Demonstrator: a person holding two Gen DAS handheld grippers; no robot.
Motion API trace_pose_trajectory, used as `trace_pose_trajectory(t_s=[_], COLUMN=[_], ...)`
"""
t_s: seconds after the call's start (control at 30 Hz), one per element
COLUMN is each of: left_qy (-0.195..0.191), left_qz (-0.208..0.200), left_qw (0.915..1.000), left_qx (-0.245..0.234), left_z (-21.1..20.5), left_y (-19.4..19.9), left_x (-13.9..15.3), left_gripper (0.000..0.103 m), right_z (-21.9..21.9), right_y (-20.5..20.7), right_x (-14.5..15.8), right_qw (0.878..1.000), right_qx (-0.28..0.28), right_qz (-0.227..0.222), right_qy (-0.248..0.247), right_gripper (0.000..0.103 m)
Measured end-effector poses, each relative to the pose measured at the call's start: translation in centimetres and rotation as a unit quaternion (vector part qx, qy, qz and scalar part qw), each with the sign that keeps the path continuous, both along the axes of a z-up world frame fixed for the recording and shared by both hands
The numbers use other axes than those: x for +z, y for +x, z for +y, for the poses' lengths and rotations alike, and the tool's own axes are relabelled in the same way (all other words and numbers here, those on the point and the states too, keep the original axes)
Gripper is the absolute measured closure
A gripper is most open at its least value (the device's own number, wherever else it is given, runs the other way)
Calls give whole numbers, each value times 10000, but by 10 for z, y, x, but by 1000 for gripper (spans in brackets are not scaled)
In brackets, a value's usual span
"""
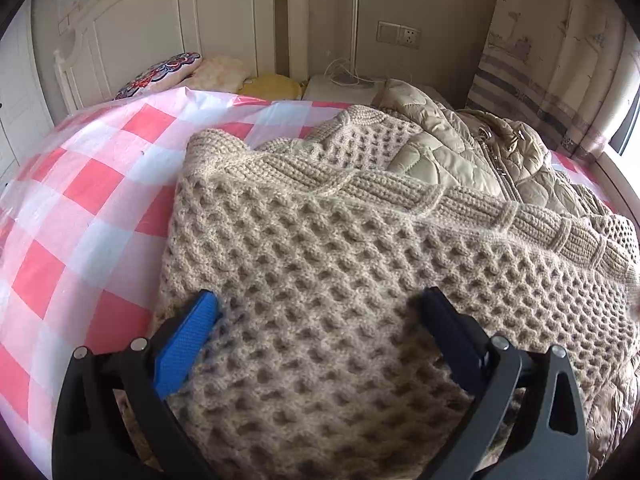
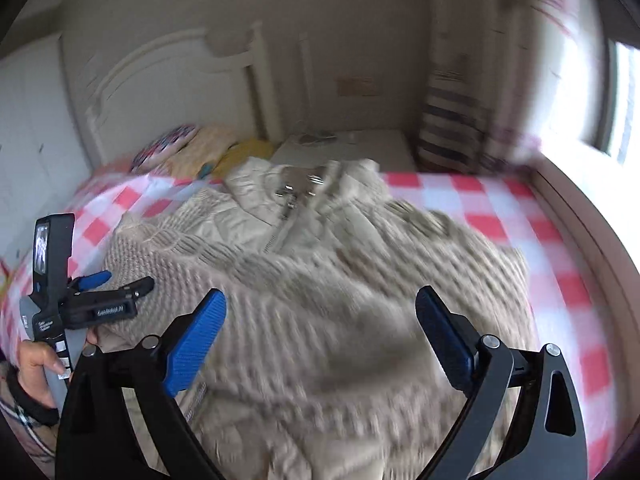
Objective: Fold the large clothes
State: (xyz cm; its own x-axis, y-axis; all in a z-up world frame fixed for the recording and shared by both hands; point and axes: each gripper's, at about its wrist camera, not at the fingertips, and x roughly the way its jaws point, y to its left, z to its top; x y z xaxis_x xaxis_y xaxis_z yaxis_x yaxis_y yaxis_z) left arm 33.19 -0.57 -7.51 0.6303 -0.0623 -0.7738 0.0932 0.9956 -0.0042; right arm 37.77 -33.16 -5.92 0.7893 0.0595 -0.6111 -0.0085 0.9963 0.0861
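Observation:
A beige chunky knit sweater (image 1: 340, 248) lies spread on the bed, over a beige quilted jacket (image 1: 480, 148). My left gripper (image 1: 320, 308) is open just above the sweater's honeycomb knit, near its left edge, holding nothing. In the right wrist view, which is blurred, the sweater (image 2: 320, 300) and the jacket (image 2: 304, 200) with its zipper show. My right gripper (image 2: 320, 308) is open above the sweater and empty. The left gripper (image 2: 100, 284) shows at the sweater's left edge, held by a hand.
The bed has a red and white checked cover (image 1: 80, 200). Pillows (image 1: 160, 72) lie by the white headboard (image 1: 140, 28). A white nightstand (image 1: 340, 84) stands behind the bed. A curtain (image 1: 552, 60) and window (image 2: 624, 100) are on the right.

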Motion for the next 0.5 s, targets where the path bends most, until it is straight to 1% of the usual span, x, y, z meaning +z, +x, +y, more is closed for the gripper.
trace_pose_trajectory(t_s=[0.03,0.07,0.1,0.13,0.17,0.2,0.23,0.27,0.33,0.37,0.43,0.47,0.5], left_qy=[2,-77,-290,-558,-799,-923,-1022,-1013,-870,-799,-612,-569,-549], left_qz=[134,338,486,543,552,537,514,515,635,721,1092,1221,1373], left_qw=[9999,9992,9980,9964,9947,9937,9927,9927,9927,9925,9901,9890,9877], left_qx=[-93,-207,-285,-323,-331,-341,-376,-411,-536,-584,-640,-619,-503], left_z=[-1,-2,6,10,12,13,9,2,-18,-29,-59,-69,-80], left_y=[2,9,17,25,38,49,66,85,125,143,199,218,245], left_x=[5,14,27,39,53,63,76,85,92,92,81,77,71], left_gripper=[2,2,2,2,2,2,2,2,2,2,2,2,2], right_z=[3,4,5,4,3,2,2,-1,-6,-8,-9,-8,-8], right_y=[15,29,41,49,59,68,71,72,69,70,69,69,69], right_x=[0,-3,-9,-16,-29,-47,-61,-71,-65,-69,-70,-71,-72], right_qw=[9998,9991,9986,9981,9970,9952,9939,9941,9957,9954,9952,9952,9952], right_qx=[77,114,154,167,142,102,105,126,185,213,227,228,229], right_qz=[149,264,332,411,588,807,950,1001,876,920,935,935,934], right_qy=[-142,-296,-389,-429,-481,-547,-554,-401,-228,-172,-155,-172,-175], right_gripper=[11,11,11,11,11,11,8,7,7,6,6,6,6])
